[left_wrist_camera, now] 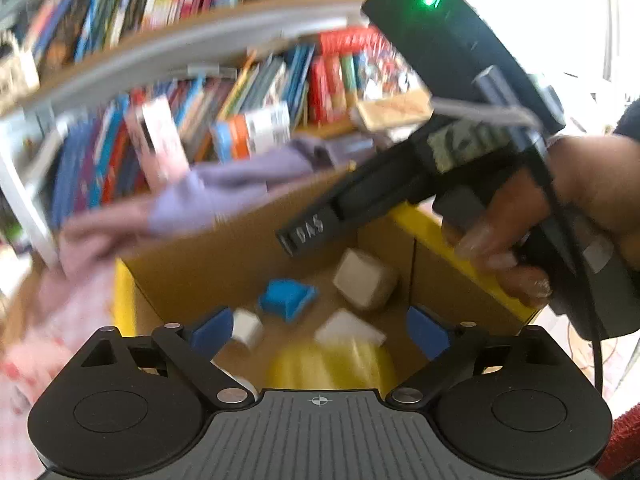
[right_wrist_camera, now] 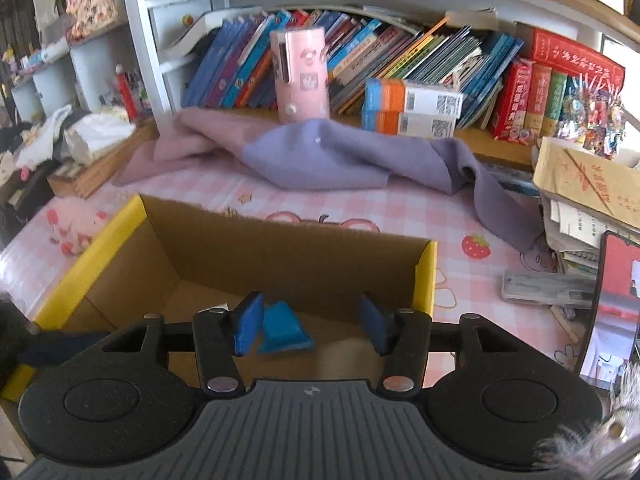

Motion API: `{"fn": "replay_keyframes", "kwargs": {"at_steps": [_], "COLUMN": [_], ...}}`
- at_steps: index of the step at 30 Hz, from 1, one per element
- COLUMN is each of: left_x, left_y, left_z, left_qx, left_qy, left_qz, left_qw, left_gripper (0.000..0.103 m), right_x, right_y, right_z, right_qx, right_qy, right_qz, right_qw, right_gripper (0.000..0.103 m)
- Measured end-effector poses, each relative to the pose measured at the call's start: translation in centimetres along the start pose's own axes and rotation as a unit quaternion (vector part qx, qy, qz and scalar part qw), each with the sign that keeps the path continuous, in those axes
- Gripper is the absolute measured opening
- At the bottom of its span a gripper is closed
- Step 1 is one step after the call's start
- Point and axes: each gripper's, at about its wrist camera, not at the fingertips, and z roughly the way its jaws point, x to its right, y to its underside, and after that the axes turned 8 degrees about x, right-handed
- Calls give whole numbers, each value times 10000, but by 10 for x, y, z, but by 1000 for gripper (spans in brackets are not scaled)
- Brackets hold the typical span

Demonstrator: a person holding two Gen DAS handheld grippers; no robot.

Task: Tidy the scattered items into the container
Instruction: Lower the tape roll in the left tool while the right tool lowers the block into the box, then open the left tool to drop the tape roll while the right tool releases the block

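A cardboard box with yellow rims [left_wrist_camera: 444, 236] [right_wrist_camera: 92, 256] stands on the pink checked table. In the left wrist view it holds a blue block [left_wrist_camera: 286, 298], a large white block [left_wrist_camera: 364, 284], a small white block [left_wrist_camera: 248, 326], a flat white piece [left_wrist_camera: 348, 330] and a yellow round thing [left_wrist_camera: 332, 366]. My left gripper [left_wrist_camera: 320, 332] is open and empty above the box. My right gripper [right_wrist_camera: 314, 326] is open and empty over the box, with the blue block [right_wrist_camera: 284, 330] lying below, just right of its left finger. The right gripper's body [left_wrist_camera: 460, 152] shows in the left wrist view.
A purple and pink cloth [right_wrist_camera: 320, 156] lies behind the box. A pink canister [right_wrist_camera: 302, 74] and shelves of books [right_wrist_camera: 400, 60] stand at the back. A pink plush toy [right_wrist_camera: 74, 224] lies left of the box. A pencil case [right_wrist_camera: 548, 286] and paper stacks [right_wrist_camera: 588, 196] are on the right.
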Motion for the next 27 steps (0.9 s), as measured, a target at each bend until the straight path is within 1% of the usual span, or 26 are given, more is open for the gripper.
{"fn": "replay_keyframes", "kwargs": {"at_steps": [4,9,16,21,27], "left_x": [-2,-13,-30,-38,-57], "left_y": [-3,-3,13,29,51], "left_z": [-18,-46,-79,-102,-132], "left_qx": [237,392,469,487,506], "left_qy": [-93,-163,-263,-313,-397], "left_qz": [26,-242,-694,-837,-1141], "left_qw": [9997,9988,9961,9948,9914], "left_gripper": [96,96,96,96,96], "right_x": [3,-5,-27,-41,-61], "right_y": [-2,-2,3,18,46], "right_z": [-17,-39,-76,-105,-138], "right_qx": [182,387,688,824,973], "right_qy": [79,94,184,372,666], "right_qz": [95,189,156,221,322], "right_qw": [9998,9990,9973,9957,9925], "right_gripper": [51,50,50,51,51]}}
